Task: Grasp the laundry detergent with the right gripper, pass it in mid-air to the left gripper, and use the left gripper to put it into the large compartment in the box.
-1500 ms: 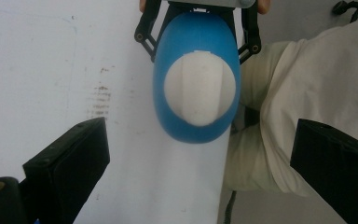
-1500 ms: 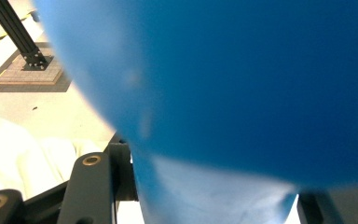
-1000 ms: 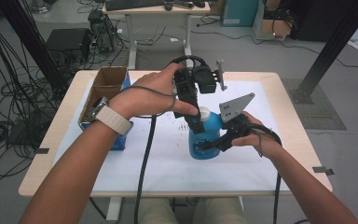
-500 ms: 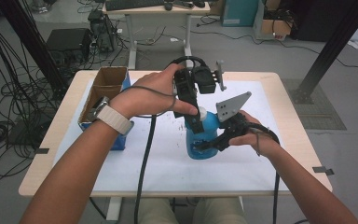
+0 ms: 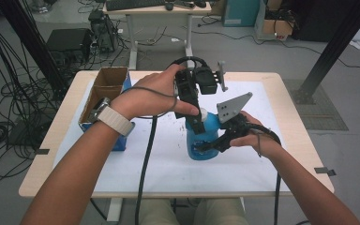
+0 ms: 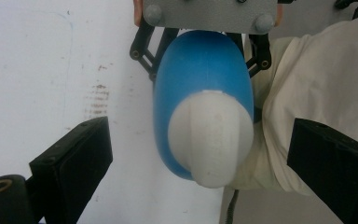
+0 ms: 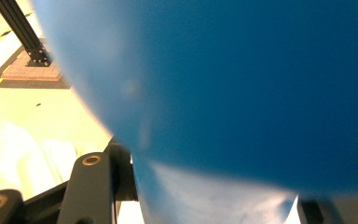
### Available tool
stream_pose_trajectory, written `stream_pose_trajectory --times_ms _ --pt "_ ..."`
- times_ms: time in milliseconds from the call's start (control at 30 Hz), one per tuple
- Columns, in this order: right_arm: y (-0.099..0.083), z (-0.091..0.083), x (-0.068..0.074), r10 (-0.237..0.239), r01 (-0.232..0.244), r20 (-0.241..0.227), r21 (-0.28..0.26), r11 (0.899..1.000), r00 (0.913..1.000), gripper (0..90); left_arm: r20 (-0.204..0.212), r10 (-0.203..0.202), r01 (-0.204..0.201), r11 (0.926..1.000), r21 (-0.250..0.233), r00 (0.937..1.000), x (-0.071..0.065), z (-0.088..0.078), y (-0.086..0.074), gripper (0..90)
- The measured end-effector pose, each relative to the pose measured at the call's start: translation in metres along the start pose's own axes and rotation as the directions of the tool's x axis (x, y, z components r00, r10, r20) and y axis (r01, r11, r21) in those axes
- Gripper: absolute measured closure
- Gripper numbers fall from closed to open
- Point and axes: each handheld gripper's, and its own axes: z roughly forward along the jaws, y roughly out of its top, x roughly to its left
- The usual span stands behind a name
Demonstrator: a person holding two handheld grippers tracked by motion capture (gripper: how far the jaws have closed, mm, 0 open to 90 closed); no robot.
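Observation:
A blue bottle [image 5: 205,139] with a white cap [image 5: 201,113] stands upright on the white mat [image 5: 159,159]. My right gripper [image 5: 207,146] comes in from the right and is shut on the bottle's lower body, its grey plate [image 5: 234,108] on top. In the right gripper view the bottle [image 7: 237,84] bulges between the jaws of the right gripper [image 7: 214,200]. My left gripper [image 5: 196,123] points down over the cap. In the left gripper view the cap [image 6: 212,135] lies between the wide-open black fingers [image 6: 74,158], which do not touch it.
An open cardboard box [image 5: 105,89] rests on a blue box at the table's left side. The wooden table edge [image 5: 304,140] runs close to the right hand. Cables trail from both grippers toward the person. A desk and a black frame post stand beyond the table.

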Motion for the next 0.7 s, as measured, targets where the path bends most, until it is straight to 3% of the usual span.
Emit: stream_pose_trajectory --times_ms 700 --pt "-0.0006 0.0019 -0.0014 -0.002 0.002 -0.003 0.004 1.0 1.0 43.0 0.002 -0.005 0.005 1.0 0.005 1.0 0.0009 0.0004 -0.0003 7.0"
